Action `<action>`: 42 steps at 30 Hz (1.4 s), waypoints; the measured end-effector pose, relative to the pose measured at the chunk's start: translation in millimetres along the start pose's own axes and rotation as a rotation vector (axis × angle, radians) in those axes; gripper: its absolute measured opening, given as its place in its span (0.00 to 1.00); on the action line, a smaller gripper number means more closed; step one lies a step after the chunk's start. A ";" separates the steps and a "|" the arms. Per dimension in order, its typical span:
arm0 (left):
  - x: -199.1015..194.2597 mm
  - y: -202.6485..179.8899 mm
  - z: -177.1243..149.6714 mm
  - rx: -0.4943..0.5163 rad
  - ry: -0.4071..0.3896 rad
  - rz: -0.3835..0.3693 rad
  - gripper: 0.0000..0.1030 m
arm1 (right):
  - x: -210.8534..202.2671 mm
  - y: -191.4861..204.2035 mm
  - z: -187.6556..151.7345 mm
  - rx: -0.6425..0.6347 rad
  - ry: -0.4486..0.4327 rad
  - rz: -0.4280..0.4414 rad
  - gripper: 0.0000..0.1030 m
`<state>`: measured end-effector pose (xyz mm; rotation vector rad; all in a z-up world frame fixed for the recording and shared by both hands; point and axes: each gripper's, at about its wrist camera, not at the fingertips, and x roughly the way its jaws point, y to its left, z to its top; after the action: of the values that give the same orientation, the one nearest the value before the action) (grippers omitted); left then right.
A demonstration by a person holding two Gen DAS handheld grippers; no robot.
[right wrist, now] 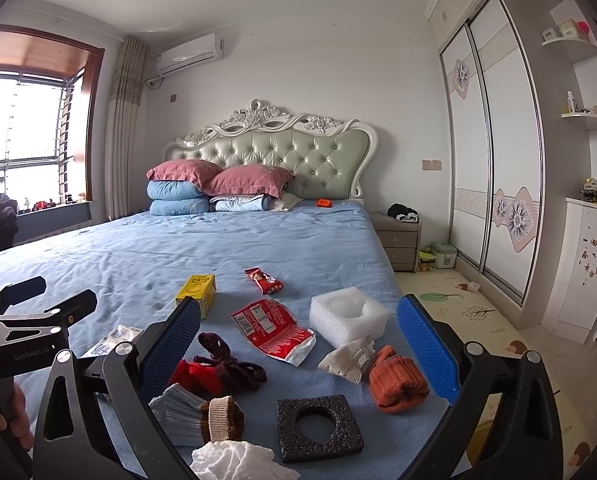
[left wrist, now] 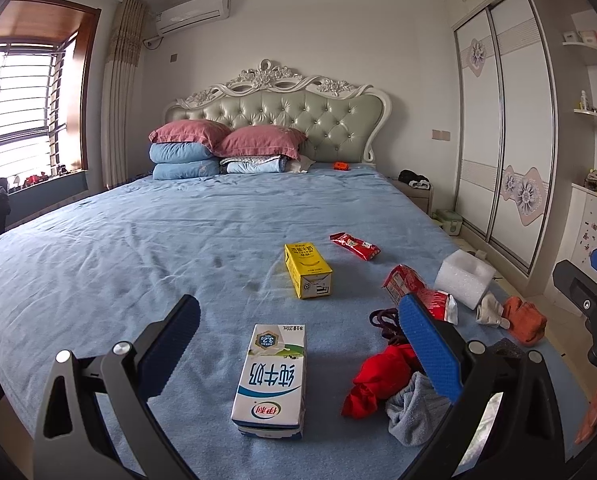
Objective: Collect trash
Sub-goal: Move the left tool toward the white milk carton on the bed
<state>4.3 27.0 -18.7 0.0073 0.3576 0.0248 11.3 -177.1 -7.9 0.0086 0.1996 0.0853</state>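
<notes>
White milk carton (left wrist: pixel 270 380) lies flat on blue bed sheet (left wrist: pixel 138 248), between the spread fingers of the left gripper (left wrist: pixel 298 344), untouched. Beyond carton: yellow drink box (left wrist: pixel 308 270), small red wrapper (left wrist: pixel 355 245). Right of carton: flattened red packet (right wrist: pixel 274 330), white foam block (right wrist: pixel 348 314), black foam ring (right wrist: pixel 318 428), socks. Right gripper (right wrist: pixel 298 344) released, holding nothing, hovering over that pile.

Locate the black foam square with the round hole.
In the right wrist view, the black foam square lies flat on the blue bedsheet near the foot, between the orange sock and the brown-cuffed sock.
</notes>
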 end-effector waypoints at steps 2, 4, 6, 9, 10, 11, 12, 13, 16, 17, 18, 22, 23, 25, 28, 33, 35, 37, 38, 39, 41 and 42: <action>1.1 -0.4 -0.5 0.000 0.002 -0.002 0.96 | -0.1 1.3 0.1 -0.001 0.004 0.004 0.93; 1.6 -0.8 -1.0 0.000 0.004 0.000 0.96 | -0.5 2.9 0.3 -0.005 0.008 0.004 0.93; 2.5 -0.1 -2.2 -0.001 0.008 0.000 0.96 | -0.7 5.3 -0.1 -0.014 -0.001 0.003 0.93; 2.9 1.1 -3.4 -0.003 0.008 0.000 0.96 | 0.7 7.4 -1.0 -0.021 0.014 0.011 0.93; 3.2 1.2 -3.6 -0.004 0.009 0.001 0.96 | 0.7 8.1 -1.0 -0.017 0.015 0.013 0.93; 3.4 1.3 -3.8 -0.003 0.009 0.001 0.96 | 0.5 8.7 -1.1 -0.015 0.017 0.015 0.93; 3.6 1.7 -3.8 -0.004 0.008 0.002 0.96 | 0.6 9.1 -1.1 -0.014 0.020 0.016 0.93; 3.5 2.5 -4.3 -0.005 0.007 0.004 0.96 | 0.6 9.0 -0.9 -0.016 0.016 0.016 0.93; 4.2 2.8 -4.2 -0.004 0.008 0.003 0.96 | 0.6 10.9 -0.8 -0.022 0.024 0.016 0.93; 4.2 3.0 -4.7 -0.003 0.008 0.003 0.96 | 0.7 11.4 -0.9 -0.022 0.023 0.016 0.93; 4.5 3.4 -4.7 -0.002 0.010 0.003 0.96 | 0.9 11.6 -0.9 -0.022 0.031 0.017 0.93; 5.0 4.2 -6.0 -0.006 0.013 0.002 0.96 | 1.6 13.3 -0.8 -0.034 0.029 0.016 0.93; 5.8 4.6 -6.6 -0.007 0.015 0.003 0.96 | 2.1 14.0 -0.9 -0.037 0.033 0.017 0.93; 7.0 5.2 -7.6 -0.008 0.019 0.004 0.96 | 3.0 15.7 -1.1 -0.049 0.033 0.019 0.93; 8.0 6.7 -8.0 -0.011 0.026 0.002 0.96 | 3.1 17.7 -1.7 -0.054 0.028 0.020 0.93; 9.7 7.7 -8.1 -0.013 0.030 0.003 0.96 | 2.5 19.2 -1.8 -0.056 0.020 0.019 0.93; 10.3 7.8 -8.3 -0.015 0.032 0.004 0.96 | 2.9 19.4 -2.1 -0.054 0.023 0.018 0.93; 11.2 7.8 -8.0 -0.013 0.036 0.004 0.96 | 3.8 19.4 -3.0 -0.053 0.029 0.021 0.93; 11.9 7.5 -8.3 -0.013 0.039 0.005 0.96 | 4.1 19.3 -3.4 -0.051 0.030 0.023 0.93; 12.8 7.3 -8.3 -0.011 0.043 0.006 0.96 | 4.8 18.8 -3.5 -0.048 0.038 0.026 0.93; 15.6 6.5 -9.2 -0.010 0.055 0.012 0.96 | 5.3 18.2 -4.0 -0.044 0.047 0.032 0.93; 17.1 7.0 -9.5 -0.012 0.061 0.014 0.96 | 5.2 18.4 -4.2 -0.044 0.047 0.033 0.93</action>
<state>16.8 34.5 -33.5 -0.0030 0.4179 0.0410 14.1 -158.3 -12.7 -0.0341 0.2446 0.1231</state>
